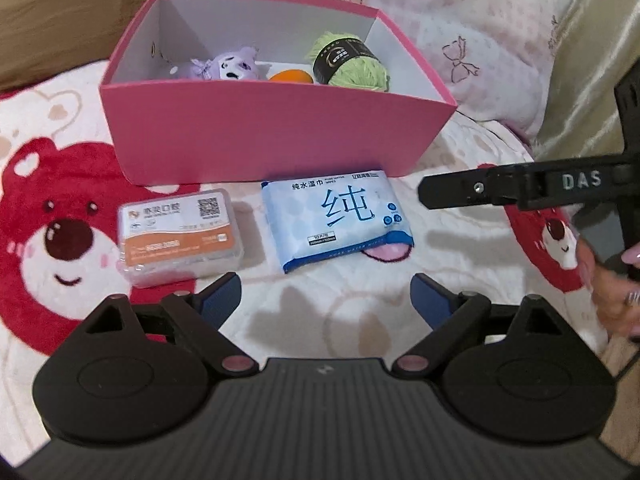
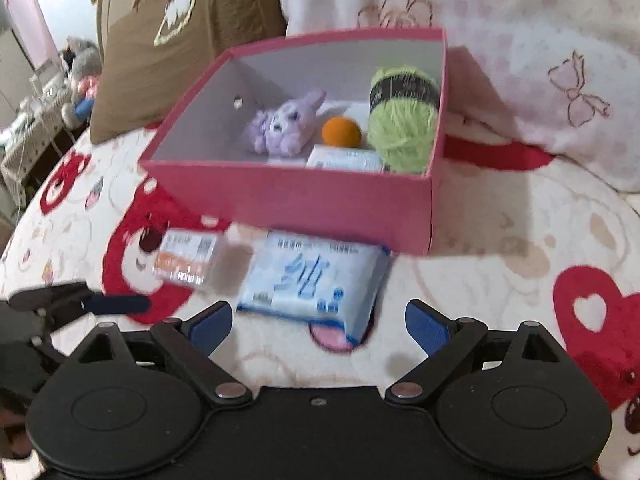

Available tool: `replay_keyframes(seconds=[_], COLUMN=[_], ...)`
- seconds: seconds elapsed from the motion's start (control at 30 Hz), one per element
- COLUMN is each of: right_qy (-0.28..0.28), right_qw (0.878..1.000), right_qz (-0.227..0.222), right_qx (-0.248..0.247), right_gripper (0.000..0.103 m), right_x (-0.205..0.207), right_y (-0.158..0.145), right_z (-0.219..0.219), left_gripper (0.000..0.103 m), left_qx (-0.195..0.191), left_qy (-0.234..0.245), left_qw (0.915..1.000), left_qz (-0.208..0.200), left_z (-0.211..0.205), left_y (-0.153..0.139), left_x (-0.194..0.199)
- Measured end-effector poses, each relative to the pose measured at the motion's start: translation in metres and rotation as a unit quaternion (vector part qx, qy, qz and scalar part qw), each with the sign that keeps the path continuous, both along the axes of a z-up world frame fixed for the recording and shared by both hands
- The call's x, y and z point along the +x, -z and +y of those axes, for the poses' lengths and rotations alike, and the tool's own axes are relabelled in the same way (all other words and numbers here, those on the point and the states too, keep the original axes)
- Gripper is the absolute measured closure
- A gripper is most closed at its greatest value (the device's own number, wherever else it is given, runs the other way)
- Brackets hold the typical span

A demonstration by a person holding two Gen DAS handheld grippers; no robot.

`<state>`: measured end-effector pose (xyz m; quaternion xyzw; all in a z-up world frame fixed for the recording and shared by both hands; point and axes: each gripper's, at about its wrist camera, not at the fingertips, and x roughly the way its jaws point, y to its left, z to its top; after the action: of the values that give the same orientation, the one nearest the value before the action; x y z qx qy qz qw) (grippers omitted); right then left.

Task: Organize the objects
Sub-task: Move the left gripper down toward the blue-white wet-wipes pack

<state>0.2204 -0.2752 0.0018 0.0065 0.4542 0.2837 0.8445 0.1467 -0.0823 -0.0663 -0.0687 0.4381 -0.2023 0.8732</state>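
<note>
Both the left gripper (image 1: 325, 294) and right gripper (image 2: 319, 322) hang spread and empty above the wipes pack (image 1: 334, 219) before the pink box (image 1: 276, 136).

A matt pink cardboard box (image 1: 276, 132) with a smooth white paper lining stands on a soft, quilted cloth bedspread (image 1: 60, 248) printed with red bears. Inside lie a fuzzy purple plush toy (image 1: 228, 65), a smooth orange ball (image 2: 341, 131) and a fibrous green yarn ball (image 1: 348, 60) wrapped in a glossy black band. Before the box's near wall, a clear, glossy hard-plastic case (image 1: 180, 236) and a shiny blue-and-white plastic-film wipes pack (image 1: 336, 220) rest on the cloth. The matt black plastic left gripper (image 1: 324, 298) carries blue rubbery-looking pads (image 1: 430, 298) and metal pivot pins.
</note>
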Motion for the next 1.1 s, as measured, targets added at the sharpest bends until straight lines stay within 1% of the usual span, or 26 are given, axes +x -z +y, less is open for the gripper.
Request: replay_keyframes(seconds=[0.03, 0.1, 0.13, 0.2, 0.27, 0.33, 0.47, 0.6, 0.73, 0.8, 0.83, 0.87, 0.9, 0.93, 0.97, 1.0, 1.03, 1.1], right_qy=[0.0, 0.008, 0.011, 0.018, 0.017, 0.021, 0.027, 0.029, 0.028, 0.028, 0.025, 0.022, 0.019, 0.013, 0.011, 0.011, 0.011, 0.009], right_qw=[1.0, 0.998, 0.997, 0.997, 0.997, 0.996, 0.994, 0.992, 0.993, 0.993, 0.994, 0.995, 0.997, 0.997, 0.997, 0.996, 0.997, 0.997], right_qz=[0.002, 0.036, 0.04, 0.034, 0.028, 0.038, 0.046, 0.044, 0.052, 0.048, 0.045, 0.039, 0.031, 0.026, 0.025, 0.026, 0.026, 0.025], right_qx=[0.021, 0.049, 0.064, 0.068, 0.068, 0.075, 0.098, 0.112, 0.104, 0.101, 0.097, 0.084, 0.071, 0.068, 0.074, 0.079, 0.076, 0.073], right_gripper=[0.007, 0.008, 0.008, 0.008, 0.008, 0.009, 0.01, 0.01, 0.017, 0.021, 0.026, 0.035, 0.04, 0.043, 0.048, 0.049, 0.053, 0.055], right_x=[0.001, 0.008, 0.009, 0.006, 0.003, 0.003, 0.009, 0.017, 0.022, 0.023, 0.023, 0.024, 0.025, 0.026, 0.027, 0.027, 0.027, 0.027], right_y=[0.004, 0.017, 0.023, 0.032, 0.04, 0.048, 0.052, 0.059, 0.071, 0.073, 0.073, 0.074, 0.075, 0.076, 0.076, 0.077, 0.077, 0.078], right_z=[-0.002, -0.002, -0.003, -0.003, -0.003, -0.004, -0.01, -0.012, -0.013, -0.015, -0.014, -0.012, -0.01, -0.008, -0.01, -0.012, -0.012, -0.011], left_gripper=[0.013, 0.013, 0.013, 0.013, 0.015, 0.016, 0.024, 0.028, 0.029, 0.03, 0.033, 0.037, 0.038, 0.04, 0.044, 0.046, 0.048, 0.049], left_qx=[-0.005, -0.011, -0.013, -0.02, -0.015, -0.01, -0.009, -0.012, -0.026, -0.021, -0.011, -0.006, -0.005, -0.007, -0.012, -0.019, -0.027, -0.035], left_qy=[-0.004, -0.011, -0.013, -0.012, -0.015, -0.015, -0.015, -0.021, -0.036, -0.039, -0.04, -0.042, -0.043, -0.046, -0.05, -0.055, -0.058, -0.064], left_qw=[1.0, 0.9999, 0.9998, 0.9997, 0.9997, 0.9998, 0.9998, 0.9996, 0.999, 0.999, 0.9991, 0.9991, 0.999, 0.9989, 0.9986, 0.9983, 0.9979, 0.9972], left_qz=[0.0, -0.001, -0.001, -0.004, -0.011, -0.013, -0.012, -0.011, -0.002, -0.004, -0.006, -0.007, -0.004, 0.0, 0.004, 0.007, 0.012, 0.017], left_z=[-0.001, -0.003, -0.005, -0.007, -0.011, -0.015, -0.021, -0.023, -0.022, -0.023, -0.025, -0.025, -0.025, -0.024, -0.023, -0.021, -0.02, -0.018], left_y=[0.003, 0.008, 0.01, 0.014, 0.017, 0.021, 0.029, 0.033, 0.038, 0.04, 0.041, 0.043, 0.044, 0.046, 0.047, 0.049, 0.05, 0.053], left_x=[0.003, 0.007, 0.009, 0.01, 0.011, 0.013, 0.018, 0.021, 0.03, 0.033, 0.035, 0.036, 0.038, 0.04, 0.041, 0.042, 0.044, 0.046])
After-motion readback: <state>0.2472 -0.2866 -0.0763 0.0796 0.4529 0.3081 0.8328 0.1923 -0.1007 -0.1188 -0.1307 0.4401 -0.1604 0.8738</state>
